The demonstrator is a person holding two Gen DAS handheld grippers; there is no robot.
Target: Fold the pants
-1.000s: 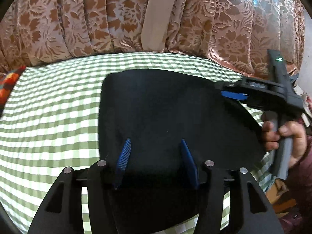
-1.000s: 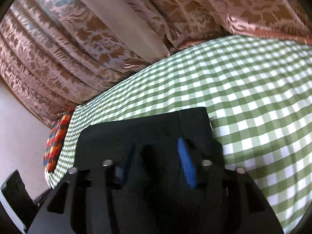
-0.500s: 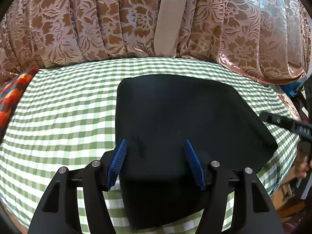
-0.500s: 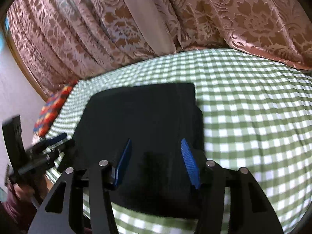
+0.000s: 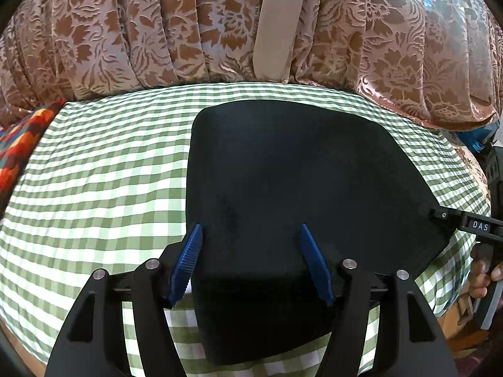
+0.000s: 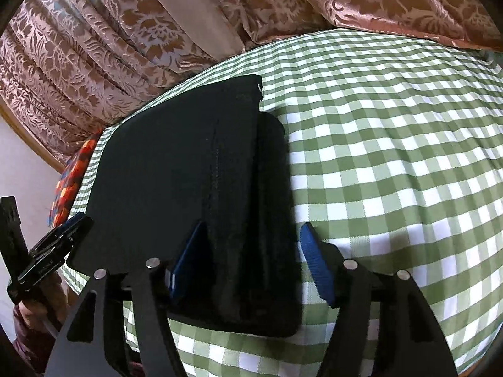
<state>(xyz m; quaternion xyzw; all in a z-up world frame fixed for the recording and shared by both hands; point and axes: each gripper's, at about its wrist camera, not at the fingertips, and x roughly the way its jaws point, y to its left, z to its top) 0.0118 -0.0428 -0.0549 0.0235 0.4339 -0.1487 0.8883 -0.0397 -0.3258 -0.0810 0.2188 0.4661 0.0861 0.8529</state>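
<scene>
The black pants (image 5: 298, 182) lie folded into a flat rectangle on the green checked tablecloth (image 5: 103, 172). My left gripper (image 5: 250, 235) is open and empty, above the near edge of the pants. My right gripper (image 6: 248, 235) is open and empty, over the pants' (image 6: 195, 182) right folded edge, where stacked layers show. The right gripper's body shows at the right edge of the left wrist view (image 5: 465, 224). The left gripper's body shows at the lower left of the right wrist view (image 6: 47, 254).
Brown floral curtains (image 5: 157, 31) hang right behind the table. A red and orange patterned cloth (image 5: 19, 144) lies at the table's left end. A blue object (image 5: 481, 135) sits past the right end. The tablecloth (image 6: 393, 157) is bare to the right of the pants.
Both grippers have drawn back and up from the folded pants. The right gripper has moved out toward the table's right edge. The pants lie still.
</scene>
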